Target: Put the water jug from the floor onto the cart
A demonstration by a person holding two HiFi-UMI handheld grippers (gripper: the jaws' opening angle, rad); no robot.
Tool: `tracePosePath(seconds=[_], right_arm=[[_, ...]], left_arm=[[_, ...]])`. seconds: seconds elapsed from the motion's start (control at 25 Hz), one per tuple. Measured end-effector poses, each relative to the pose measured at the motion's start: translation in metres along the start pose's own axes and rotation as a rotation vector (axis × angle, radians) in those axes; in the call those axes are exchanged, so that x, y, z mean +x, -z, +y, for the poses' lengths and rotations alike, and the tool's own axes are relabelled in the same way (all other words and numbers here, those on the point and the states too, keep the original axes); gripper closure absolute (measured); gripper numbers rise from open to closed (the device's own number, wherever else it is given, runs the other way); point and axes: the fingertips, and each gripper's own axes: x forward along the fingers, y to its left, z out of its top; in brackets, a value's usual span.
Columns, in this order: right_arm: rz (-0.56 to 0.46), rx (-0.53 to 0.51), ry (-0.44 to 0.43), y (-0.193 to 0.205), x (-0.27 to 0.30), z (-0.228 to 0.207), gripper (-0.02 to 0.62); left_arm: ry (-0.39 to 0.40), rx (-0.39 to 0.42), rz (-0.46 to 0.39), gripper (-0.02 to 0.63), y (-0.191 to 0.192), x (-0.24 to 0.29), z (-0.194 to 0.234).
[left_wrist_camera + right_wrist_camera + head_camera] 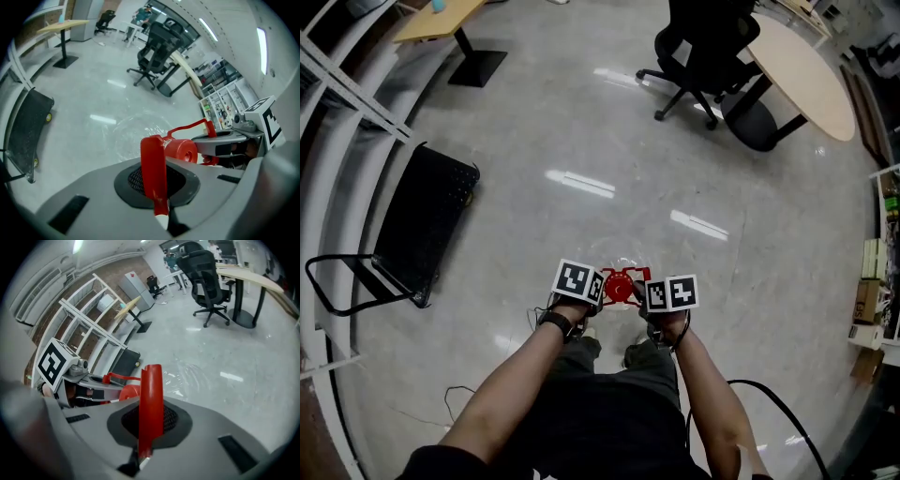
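The clear water jug (623, 278) hangs by its red handle (153, 152) before the person, seemingly off the floor (609, 141). The left gripper (155, 180) and right gripper (150, 420) are clamped on that handle. This looks like the carry step; next it needs swinging left onto the black platform cart (422, 217).

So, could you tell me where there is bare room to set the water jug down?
The cart is bare on top. The floor between cart, office chair and the held water jug is open too. Crowded: the top right around the chair and oval table, and the right-edge shelves.
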Motion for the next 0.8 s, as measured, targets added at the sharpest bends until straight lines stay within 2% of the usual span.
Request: tracePosePath(seconds=[0.28, 0.52, 0.8], right_arm=[[0.094, -0.228, -0.082, -0.099, 0.068, 0.096, 0.597], [0.208, -0.407, -0.172, -0.173, 0.131, 0.178, 0.597], [0.338, -0.652, -0.276, -0.238, 0.198, 0.259, 0.597]], left_arm=[[-0.072, -0.193, -0.174, 0.604, -0.053, -0.078, 0.106], [-0.132, -0.386, -0.285, 0.604, -0.086, -0.139, 0.198], [-0.206, -0.625, -0.457, 0.604, -0.109, -0.193, 0.286]])
